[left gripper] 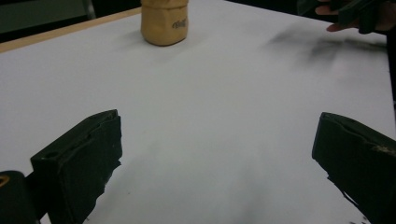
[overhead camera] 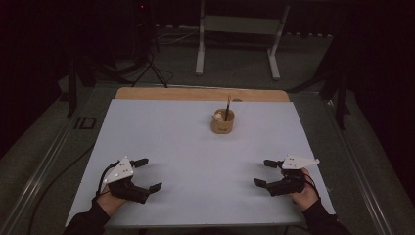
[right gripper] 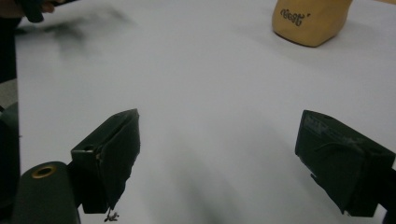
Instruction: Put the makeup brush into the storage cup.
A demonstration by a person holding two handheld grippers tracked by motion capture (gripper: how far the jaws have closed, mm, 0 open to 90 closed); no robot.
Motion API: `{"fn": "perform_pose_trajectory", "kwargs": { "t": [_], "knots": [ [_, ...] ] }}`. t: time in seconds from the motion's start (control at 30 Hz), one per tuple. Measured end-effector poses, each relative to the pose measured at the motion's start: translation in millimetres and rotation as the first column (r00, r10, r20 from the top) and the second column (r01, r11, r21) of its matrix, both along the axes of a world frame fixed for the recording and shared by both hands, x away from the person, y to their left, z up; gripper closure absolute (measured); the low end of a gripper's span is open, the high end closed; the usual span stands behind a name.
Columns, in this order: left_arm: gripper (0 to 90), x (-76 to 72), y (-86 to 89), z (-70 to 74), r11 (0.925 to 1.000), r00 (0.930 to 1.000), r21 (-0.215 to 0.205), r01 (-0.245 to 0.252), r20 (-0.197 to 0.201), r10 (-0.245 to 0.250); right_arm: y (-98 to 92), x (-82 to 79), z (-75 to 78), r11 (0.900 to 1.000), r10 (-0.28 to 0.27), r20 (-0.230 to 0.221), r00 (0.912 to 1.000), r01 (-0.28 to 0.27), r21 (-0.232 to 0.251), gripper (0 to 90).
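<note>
A small tan cup [overhead camera: 222, 122] stands near the back middle of the white sheet [overhead camera: 195, 147], with a dark thin stick and something pale inside it. The left gripper view has this cup [left gripper: 164, 22] at the top, far ahead of the jaws; the right gripper view has it [right gripper: 310, 19] at the upper right. My left gripper [overhead camera: 148, 174] rests open at the front left of the sheet, nothing between its jaws. At the front right my right gripper [overhead camera: 265, 172] is open too, and empty. Both point inward toward the sheet's middle.
The white sheet lies on a wooden table whose bare edge [overhead camera: 200, 94] runs along the back. Dark floor with cables and a pale metal stand [overhead camera: 240, 29] lies beyond the table. A tripod [overhead camera: 147, 54] stands at the back left.
</note>
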State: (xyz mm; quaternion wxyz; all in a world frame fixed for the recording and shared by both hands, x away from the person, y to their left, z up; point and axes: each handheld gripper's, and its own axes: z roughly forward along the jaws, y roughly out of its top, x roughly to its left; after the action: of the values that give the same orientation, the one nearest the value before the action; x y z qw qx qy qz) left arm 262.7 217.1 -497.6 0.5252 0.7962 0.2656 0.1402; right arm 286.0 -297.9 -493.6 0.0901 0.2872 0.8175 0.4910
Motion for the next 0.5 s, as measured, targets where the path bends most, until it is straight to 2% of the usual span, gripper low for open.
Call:
{"fn": "perform_pose_trajectory", "kwargs": {
  "t": [0.2,0.33,0.5],
  "knots": [
    [2.8,1.7,3.6,-2.1,0.9995,0.9994,-0.008,-0.03,-0.015,0.03,-5.7,1.5,0.6,0.999,-0.029,-0.009,0.9995,0.03,0.029,14.2],
    [2.8,2.2,1.2,-3.4,0.9996,0.9994,0.008,-0.028,-0.023,0.028,-3.8,1.3,-1.4,1.0,-0.022,-0.013,0.9997,0.022,0.014,14.2],
    [2.8,2.7,1.8,-3.7,0.9996,0.9991,-0.004,-0.028,-0.03,0.028,-1.0,0.6,-2.1,1.0,-0.01,-0.006,0.9999,0.01,0.001,14.2]
  ]
}}
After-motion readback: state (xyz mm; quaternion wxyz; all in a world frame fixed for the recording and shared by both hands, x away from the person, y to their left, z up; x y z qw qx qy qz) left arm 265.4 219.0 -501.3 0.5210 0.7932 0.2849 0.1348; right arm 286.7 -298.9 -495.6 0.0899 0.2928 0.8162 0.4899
